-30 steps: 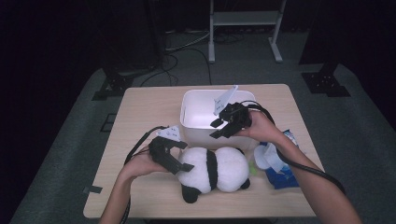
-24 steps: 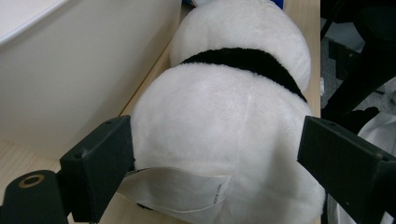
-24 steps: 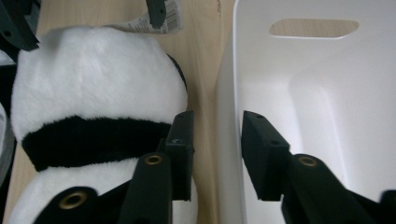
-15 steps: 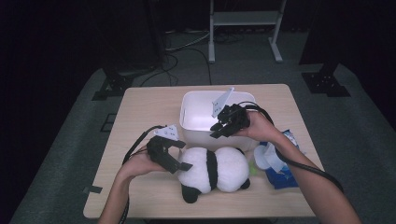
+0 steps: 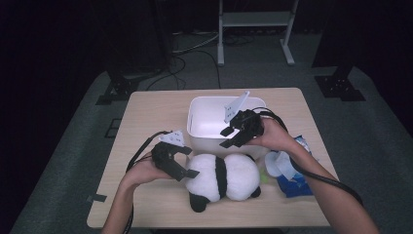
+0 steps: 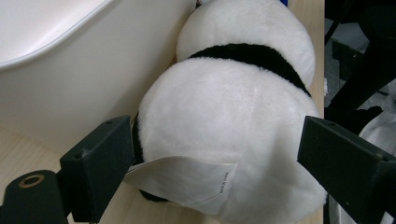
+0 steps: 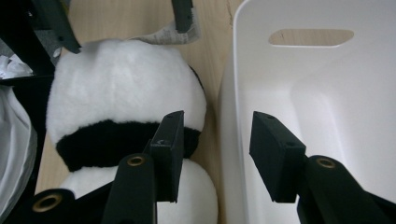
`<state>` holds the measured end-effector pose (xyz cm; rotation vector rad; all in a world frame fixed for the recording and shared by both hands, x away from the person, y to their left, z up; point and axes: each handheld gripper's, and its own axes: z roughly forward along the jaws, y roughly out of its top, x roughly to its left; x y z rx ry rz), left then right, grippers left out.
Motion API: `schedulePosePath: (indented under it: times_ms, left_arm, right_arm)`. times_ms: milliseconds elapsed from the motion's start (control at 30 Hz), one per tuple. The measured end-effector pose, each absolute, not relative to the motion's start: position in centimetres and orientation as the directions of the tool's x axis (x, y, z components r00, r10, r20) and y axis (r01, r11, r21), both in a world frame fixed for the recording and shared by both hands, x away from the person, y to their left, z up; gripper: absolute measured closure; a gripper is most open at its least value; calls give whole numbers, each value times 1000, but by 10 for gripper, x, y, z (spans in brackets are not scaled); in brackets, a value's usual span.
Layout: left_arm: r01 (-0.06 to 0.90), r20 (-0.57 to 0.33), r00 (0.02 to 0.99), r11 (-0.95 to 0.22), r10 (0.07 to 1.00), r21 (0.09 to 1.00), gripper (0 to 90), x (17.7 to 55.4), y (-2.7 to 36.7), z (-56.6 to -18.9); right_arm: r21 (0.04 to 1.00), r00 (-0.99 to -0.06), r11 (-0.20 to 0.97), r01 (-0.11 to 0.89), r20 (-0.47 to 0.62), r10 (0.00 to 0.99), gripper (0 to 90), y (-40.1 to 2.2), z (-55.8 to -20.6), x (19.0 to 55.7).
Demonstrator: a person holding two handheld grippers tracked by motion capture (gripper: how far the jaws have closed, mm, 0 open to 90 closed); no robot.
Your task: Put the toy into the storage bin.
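The wooden surface [image 5: 146, 117] carries everything. Toward its far middle stands a white bin [image 5: 204, 114], open on top, with a slot handle in its end wall.

Just in front of the bin lies the panda [image 5: 229, 176], a black-and-white plush on its side, touching or almost touching the bin's near wall. Its long axis runs left to right across the surface, parallel to that wall. In the high view the rounder white end points left and a black ear or paw sticks out at the right end. A white label hangs from the left end.

To the right of the panda sits a heap of blue and white packaging [image 5: 291, 171].

The left tongs [image 5: 189, 168] are wide apart, one jaw on each side of the panda's left end, pads clear of the fur. The right tongs [image 5: 228, 138], which have just been opening, stand about half open astride the bin's near wall, not pressing it.
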<state>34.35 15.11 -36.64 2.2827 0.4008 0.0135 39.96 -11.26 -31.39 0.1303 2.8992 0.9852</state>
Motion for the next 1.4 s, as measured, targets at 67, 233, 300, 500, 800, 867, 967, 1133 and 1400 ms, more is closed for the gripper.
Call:
schedulePosePath:
  times_ms: [67,233,300,500,800,867,967,1133,1400]
  left_arm:
    - [286,-117,948,-628,296,724,94,344,153,-366]
    - [296,-123,944,-622,307,724,94,345,157,-367]
    - [298,-121,943,-625,310,721,94,345,160,-367]
    - [307,-121,938,-616,326,726,84,346,166,-365]
    - [317,-119,931,-607,344,728,84,347,174,-365]
    - [318,-117,931,-608,346,728,84,348,176,-364]
    - [319,-114,929,-608,351,727,84,348,177,-364]
    - [324,-116,927,-608,356,725,84,348,179,-365]
    - [325,-112,926,-609,360,724,84,348,181,-364]
  right_arm:
    - [627,-995,777,59,-29,100,521,-115,-311,396]
    - [640,-998,767,47,-7,66,454,-117,-313,386]
    - [634,-998,772,44,-4,61,409,-115,-315,381]
    - [591,-1000,807,22,21,12,322,-104,-328,367]
    - [535,-998,845,30,55,0,262,-92,-352,360]
    - [522,-999,852,32,54,5,250,-90,-358,360]
    - [498,-998,866,40,67,7,242,-89,-366,360]
    - [486,-996,872,56,87,15,185,-87,-373,360]
    - [455,-999,890,32,46,12,96,-80,-385,352]
